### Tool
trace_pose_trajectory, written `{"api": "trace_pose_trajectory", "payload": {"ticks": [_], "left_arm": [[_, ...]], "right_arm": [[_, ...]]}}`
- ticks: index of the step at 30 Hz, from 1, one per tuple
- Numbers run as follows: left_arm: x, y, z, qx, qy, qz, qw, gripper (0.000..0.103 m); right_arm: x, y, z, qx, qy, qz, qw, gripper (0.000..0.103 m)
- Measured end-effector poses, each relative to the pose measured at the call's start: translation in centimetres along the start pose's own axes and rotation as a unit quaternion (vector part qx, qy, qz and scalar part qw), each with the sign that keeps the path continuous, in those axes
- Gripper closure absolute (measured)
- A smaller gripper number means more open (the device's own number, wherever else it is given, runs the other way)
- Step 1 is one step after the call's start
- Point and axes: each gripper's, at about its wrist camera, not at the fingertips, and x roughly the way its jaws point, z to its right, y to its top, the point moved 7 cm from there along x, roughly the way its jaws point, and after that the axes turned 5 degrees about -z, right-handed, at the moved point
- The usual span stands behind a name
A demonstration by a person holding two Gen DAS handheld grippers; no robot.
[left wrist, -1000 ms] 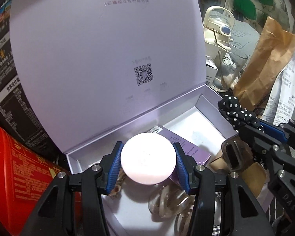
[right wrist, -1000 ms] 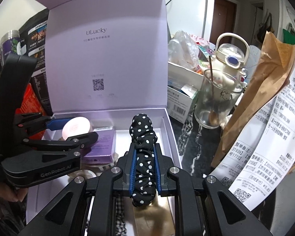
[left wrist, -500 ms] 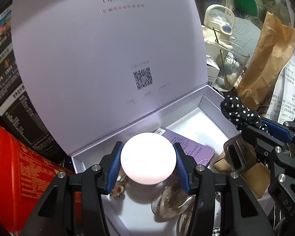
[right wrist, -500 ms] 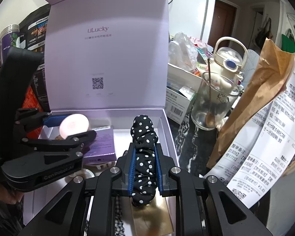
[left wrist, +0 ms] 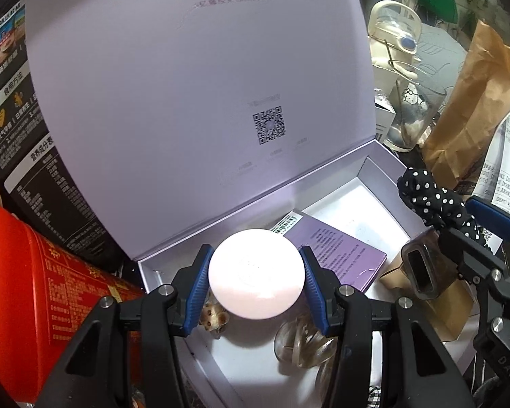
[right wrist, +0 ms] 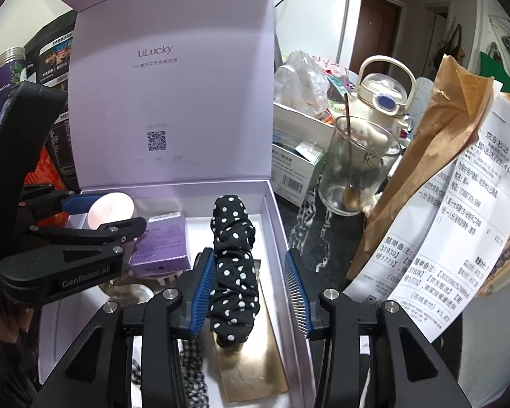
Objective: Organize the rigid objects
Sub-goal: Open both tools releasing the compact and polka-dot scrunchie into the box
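An open lilac gift box (left wrist: 384, 170) (right wrist: 278, 217) stands with its lid up. My left gripper (left wrist: 255, 273) is shut on a round pale pink case (left wrist: 256, 273) over the box's back left corner; both also show in the right wrist view (right wrist: 110, 209). My right gripper (right wrist: 251, 285) is open. A black polka-dot scrunchie (right wrist: 233, 258) (left wrist: 438, 200) stands between its fingers, leaning on the left finger (right wrist: 200, 285), over a gold box (right wrist: 251, 357). A purple box (left wrist: 336, 251) (right wrist: 161, 241) and clear hair clips (left wrist: 299, 343) lie inside.
A red tin (left wrist: 34, 292) and black packages (left wrist: 23, 129) stand left of the box. To its right are a glass with a spoon (right wrist: 353, 166), a cream kettle-shaped bottle (right wrist: 384, 98), a brown paper bag (right wrist: 435, 156) and receipts (right wrist: 459, 238). Checked fabric (right wrist: 190, 370) lies in the box's near part.
My right gripper has opened, letting go of the polka-dot scrunchie, which now rests over the gold box. My left gripper has stayed shut on the pink case, shifting slightly.
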Motion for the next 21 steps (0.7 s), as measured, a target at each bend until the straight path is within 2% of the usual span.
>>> {"api": "trace_pose_trajectory", "payload": {"ticks": [2, 4, 6, 9, 21], "left_arm": [[-0.4, 0.0, -0.1, 0.000, -0.002, 0.002, 1.0000, 0.049], [-1.0, 0.0, -0.1, -0.001, -0.005, 0.008, 1.0000, 0.032], [-1.5, 0.0, 0.2, -0.002, -0.023, 0.013, 0.9996, 0.022], [-2.0, -0.1, 0.3, 0.003, -0.011, 0.016, 0.9998, 0.022], [-6.2, -1.0, 0.9, 0.001, -0.025, 0.037, 0.9990, 0.022]], "right_arm": [[-0.2, 0.0, 0.0, 0.001, 0.001, 0.000, 1.000, 0.062], [-0.5, 0.1, 0.2, 0.004, 0.001, 0.003, 1.000, 0.062], [-0.9, 0.1, 0.3, 0.007, 0.002, 0.007, 1.000, 0.062], [-1.4, 0.3, 0.5, 0.009, -0.001, 0.013, 1.000, 0.062], [-3.8, -0.4, 1.6, 0.015, -0.013, 0.019, 1.000, 0.058]]}}
